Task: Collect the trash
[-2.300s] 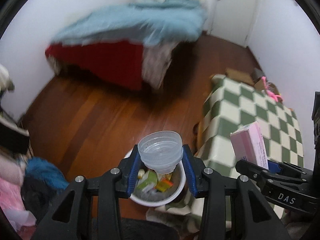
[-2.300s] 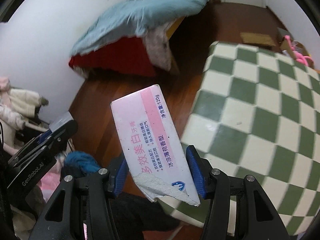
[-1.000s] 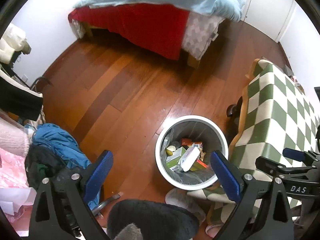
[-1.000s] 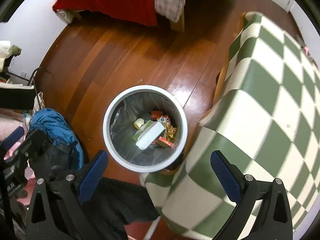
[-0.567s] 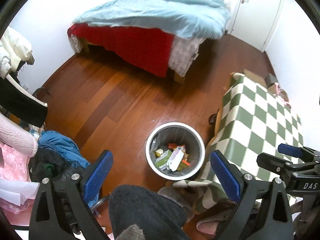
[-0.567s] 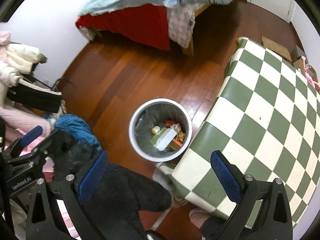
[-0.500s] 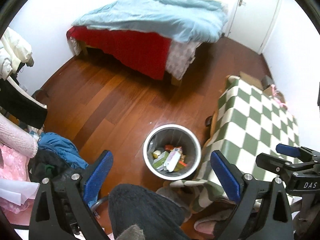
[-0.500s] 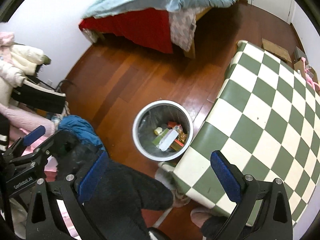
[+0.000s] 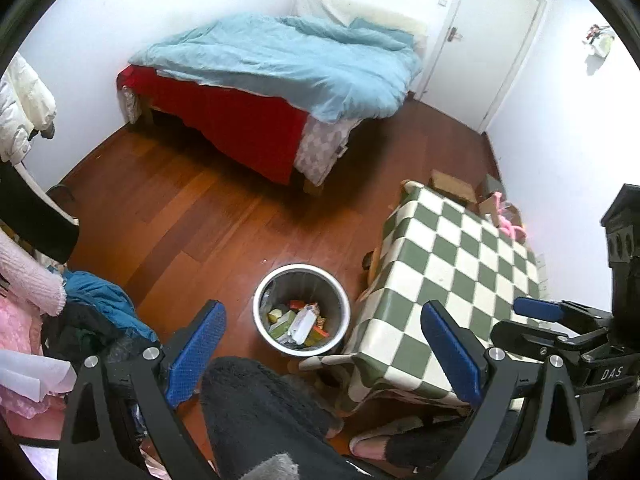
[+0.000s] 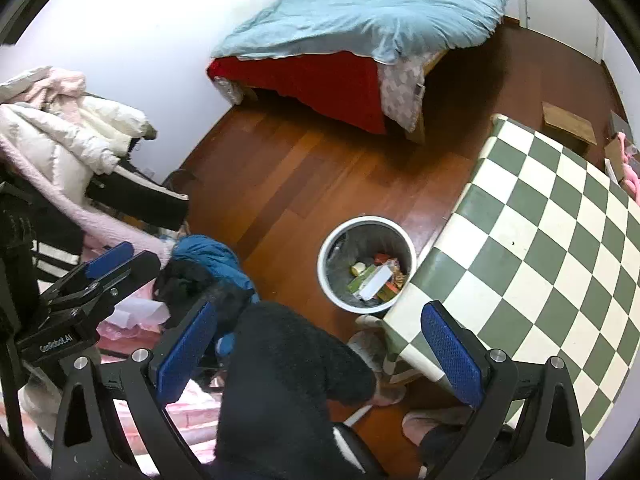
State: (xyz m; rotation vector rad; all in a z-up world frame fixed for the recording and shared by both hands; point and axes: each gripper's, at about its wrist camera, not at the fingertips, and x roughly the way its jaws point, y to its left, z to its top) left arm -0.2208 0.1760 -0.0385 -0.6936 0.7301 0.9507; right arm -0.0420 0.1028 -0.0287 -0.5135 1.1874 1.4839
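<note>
While both tools, left tool [image 9: 320, 348] and right tool [image 10: 318, 344], gape wide and empty above the trash bin [image 9: 301, 310], whose trash [image 9: 300, 322] lies inside, scan the bench [image 9: 460, 264] beside them for leftovers before lowering.

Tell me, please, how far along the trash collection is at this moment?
Done: the trash bin on the floor beside the checkered table already holds a white box and wrappers. In hand: nothing; the left hand-held gripper and right hand-held gripper are both open and empty. Left: no loose trash shows on the tabletop, so little seems to remain.
</note>
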